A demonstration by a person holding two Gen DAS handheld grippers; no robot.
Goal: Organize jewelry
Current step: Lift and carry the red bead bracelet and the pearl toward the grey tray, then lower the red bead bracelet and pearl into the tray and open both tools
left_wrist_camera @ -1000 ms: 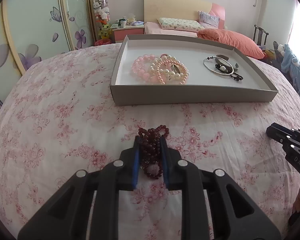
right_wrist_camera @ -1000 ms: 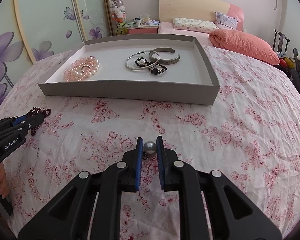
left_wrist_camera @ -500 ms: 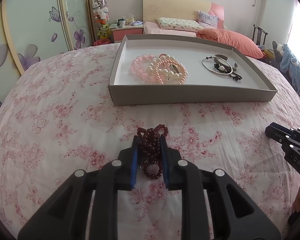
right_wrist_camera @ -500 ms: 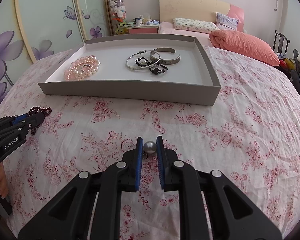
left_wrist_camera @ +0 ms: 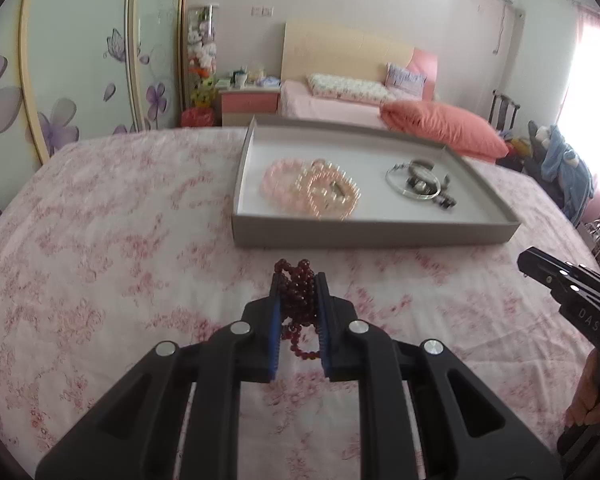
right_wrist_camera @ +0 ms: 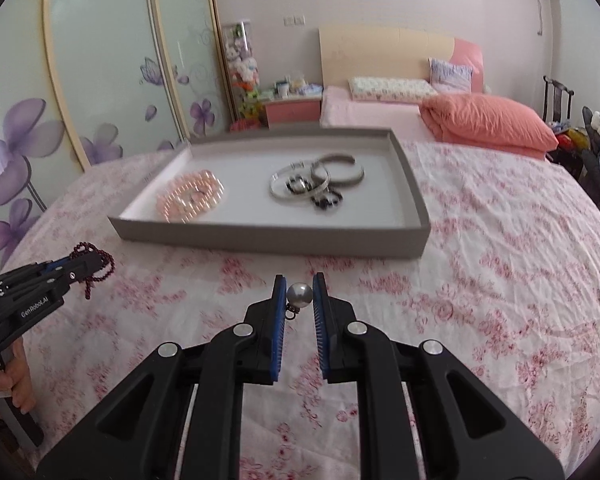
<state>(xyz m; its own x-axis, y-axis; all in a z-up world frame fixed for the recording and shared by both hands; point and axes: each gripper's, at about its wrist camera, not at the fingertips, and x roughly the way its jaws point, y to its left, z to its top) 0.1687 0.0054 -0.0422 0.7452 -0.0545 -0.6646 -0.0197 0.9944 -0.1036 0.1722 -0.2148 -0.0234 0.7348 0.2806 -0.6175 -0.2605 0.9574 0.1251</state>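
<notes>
Left tongs (left_wrist_camera: 298,280) pinch the red beads (left_wrist_camera: 296,300), right tongs (right_wrist_camera: 299,280) pinch a silver ball (right_wrist_camera: 299,294), both bound for the tray (right_wrist_camera: 276,240) at 12 o'clock.

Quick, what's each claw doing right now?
Left gripper: closed on the dark red beads.
Right gripper: closed on the silver ball.
</notes>
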